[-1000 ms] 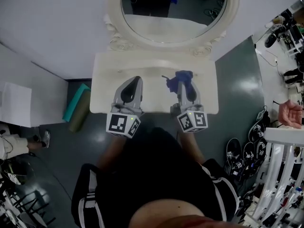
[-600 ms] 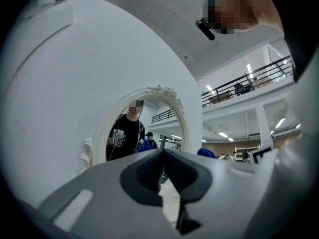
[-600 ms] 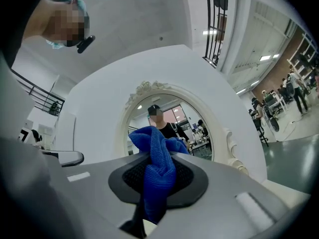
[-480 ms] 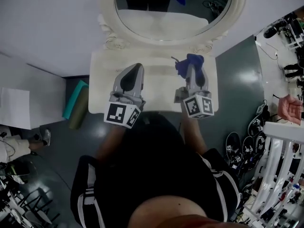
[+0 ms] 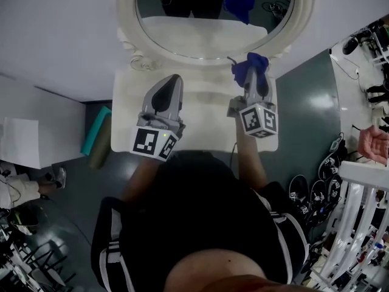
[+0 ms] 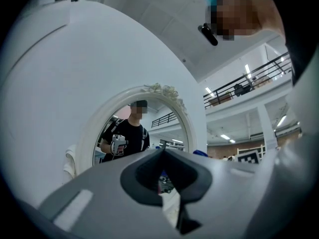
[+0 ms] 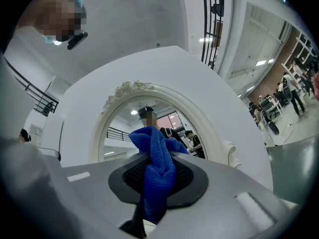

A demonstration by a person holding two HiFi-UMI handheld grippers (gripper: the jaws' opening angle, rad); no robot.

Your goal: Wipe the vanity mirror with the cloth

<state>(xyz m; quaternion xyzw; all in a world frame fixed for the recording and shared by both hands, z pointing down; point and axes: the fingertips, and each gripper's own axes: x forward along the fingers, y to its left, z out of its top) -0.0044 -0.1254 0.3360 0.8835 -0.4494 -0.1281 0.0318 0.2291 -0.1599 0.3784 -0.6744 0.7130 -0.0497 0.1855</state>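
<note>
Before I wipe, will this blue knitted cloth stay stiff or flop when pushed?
Probably floppy: the blue knitted cloth bunches and folds where the right gripper pinches it. Likely light: one pinch holds it up. Its coarse weave should drag, not slip.

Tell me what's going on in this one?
A person stands at a white vanity table with a gripper in each hand. The right gripper is shut on a blue cloth and holds it at the lower right rim of the oval mirror. Whether the cloth touches the glass cannot be told. The left gripper is shut on nothing and hovers over the tabletop.
</note>
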